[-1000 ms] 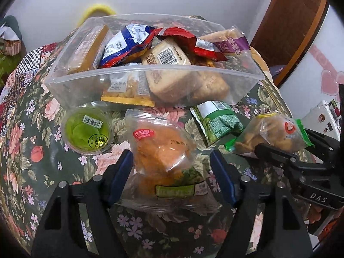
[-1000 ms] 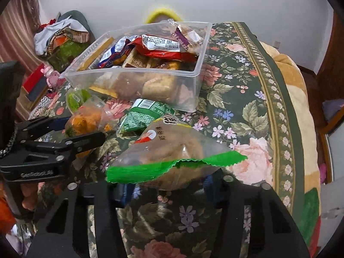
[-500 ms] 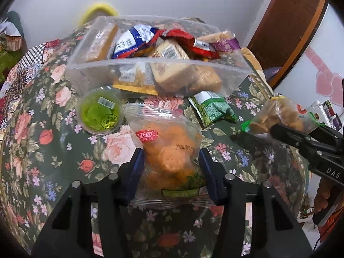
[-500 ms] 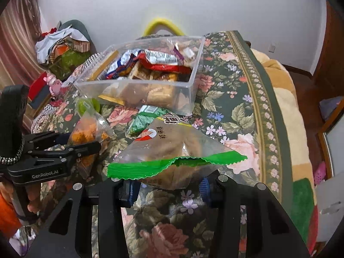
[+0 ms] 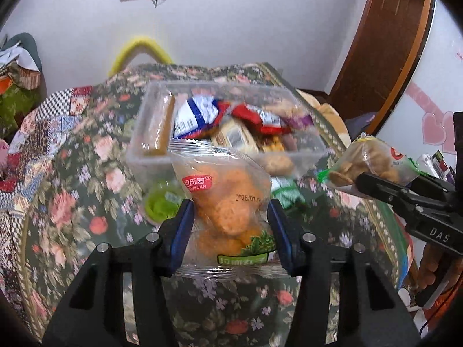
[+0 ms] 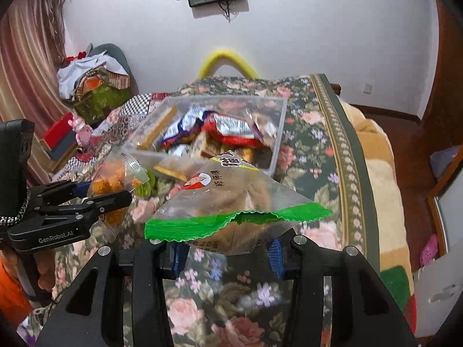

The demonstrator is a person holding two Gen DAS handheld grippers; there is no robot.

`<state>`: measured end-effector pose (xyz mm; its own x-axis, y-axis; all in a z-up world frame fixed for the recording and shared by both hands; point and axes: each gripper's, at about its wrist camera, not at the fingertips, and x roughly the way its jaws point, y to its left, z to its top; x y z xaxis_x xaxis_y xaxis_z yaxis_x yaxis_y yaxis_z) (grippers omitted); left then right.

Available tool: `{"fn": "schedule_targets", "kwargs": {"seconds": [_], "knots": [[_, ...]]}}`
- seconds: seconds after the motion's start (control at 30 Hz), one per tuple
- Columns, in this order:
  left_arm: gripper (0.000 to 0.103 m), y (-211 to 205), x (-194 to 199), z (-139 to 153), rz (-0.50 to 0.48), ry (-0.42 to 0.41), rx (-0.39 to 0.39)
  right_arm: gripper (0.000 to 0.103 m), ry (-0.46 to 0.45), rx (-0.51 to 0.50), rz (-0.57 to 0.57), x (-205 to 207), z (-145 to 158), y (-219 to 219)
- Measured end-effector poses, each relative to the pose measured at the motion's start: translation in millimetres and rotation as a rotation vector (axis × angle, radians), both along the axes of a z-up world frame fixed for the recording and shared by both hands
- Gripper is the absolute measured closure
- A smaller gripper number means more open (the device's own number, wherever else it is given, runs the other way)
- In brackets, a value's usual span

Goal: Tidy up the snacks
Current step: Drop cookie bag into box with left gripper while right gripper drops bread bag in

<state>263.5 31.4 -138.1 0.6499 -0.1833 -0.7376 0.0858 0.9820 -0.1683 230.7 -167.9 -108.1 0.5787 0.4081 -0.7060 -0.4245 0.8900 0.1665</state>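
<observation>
Floral table (image 6: 327, 144) carries the clear bin (image 6: 277, 133) of snacks near its far edge; left gripper (image 5: 230, 225) clamps orange-biscuit bag (image 5: 228, 199) aloft, right gripper (image 6: 225, 256) pinches green-edged bag (image 6: 231, 199); only left view shows green jelly cup (image 5: 159, 205).

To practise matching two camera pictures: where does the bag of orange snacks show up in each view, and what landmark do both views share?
Left wrist view: the bag of orange snacks sits centre, low in the picture, clamped in the left gripper.
Right wrist view: the same bag appears at the left edge, mid-height, in that gripper.
Shared landmark: the clear plastic box of snacks behind it.
</observation>
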Motion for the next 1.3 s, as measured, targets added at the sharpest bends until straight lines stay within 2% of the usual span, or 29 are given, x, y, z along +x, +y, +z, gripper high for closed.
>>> {"fn": "schedule_targets", "kwargs": {"seconds": [0.23,0.4,0.77,0.93,1.3], "knots": [[0.051,5.8,27.5,16.5,0.016,-0.04,0.003,0.061,-0.038,0.011,0.004,15.4,9.2,13.1],[0.051,11.9,50.3,17.0,0.036,-0.046,-0.018,0.061,-0.054,0.03,-0.015,33.5,13.9,18.9],[0.051,23.3,102.6,0.8,0.053,-0.031,-0.018,0.061,-0.063,0.031,-0.029,81.3,13.6,36.5],[0.051,29.2,121.1,-8.1,0.059,-0.021,-0.022,0.061,-0.028,0.036,-0.038,103.4,3.2,42.9],[0.051,25.3,140.6,-25.1,0.047,-0.008,0.016,0.061,-0.006,-0.011,-0.045,131.2,-11.2,55.0]]}}
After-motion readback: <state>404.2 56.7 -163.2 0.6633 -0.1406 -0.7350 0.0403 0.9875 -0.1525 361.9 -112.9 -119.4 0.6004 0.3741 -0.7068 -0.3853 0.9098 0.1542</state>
